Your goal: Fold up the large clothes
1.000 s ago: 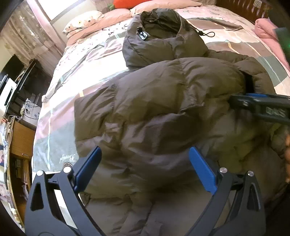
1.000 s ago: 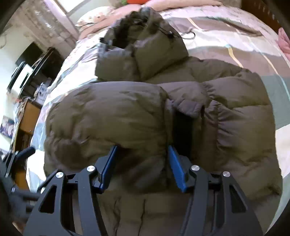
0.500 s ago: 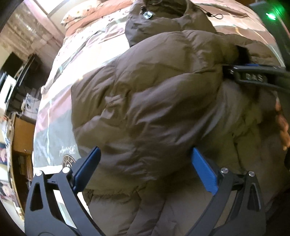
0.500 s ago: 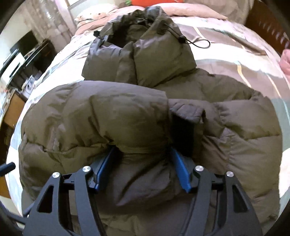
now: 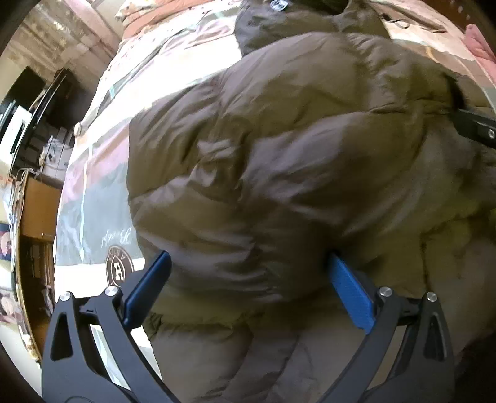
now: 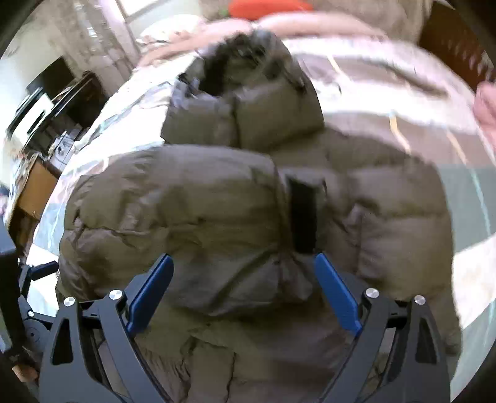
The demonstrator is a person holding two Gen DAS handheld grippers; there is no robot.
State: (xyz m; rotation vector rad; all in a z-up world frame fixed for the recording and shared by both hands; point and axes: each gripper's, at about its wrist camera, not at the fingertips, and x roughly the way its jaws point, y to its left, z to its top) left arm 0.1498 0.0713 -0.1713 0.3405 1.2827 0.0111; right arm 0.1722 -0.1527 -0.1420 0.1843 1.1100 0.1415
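A large olive-brown puffer jacket (image 5: 279, 148) lies on the bed, its hood (image 6: 248, 102) toward the pillows. One sleeve (image 6: 173, 214) is folded across the body and ends at a dark cuff (image 6: 303, 214). My left gripper (image 5: 248, 272) is open, its blue pads on either side of the bulging folded part near the hem. My right gripper (image 6: 243, 276) is open, its pads astride the folded sleeve just below the cuff. The right gripper's black finger shows at the right edge of the left wrist view (image 5: 477, 127).
The bed (image 5: 93, 192) has a pink, white and grey patterned cover. Pillows (image 6: 279, 21) lie at the head. A wooden cabinet (image 5: 37, 210) and dark furniture (image 6: 62, 102) stand along the bed's left side. A pink bundle (image 5: 480, 46) lies at the far right.
Both grippers have pushed in closer to the jacket, which fills more of each view. The right gripper's jaws have spread wider. The right view is now blurred by motion.
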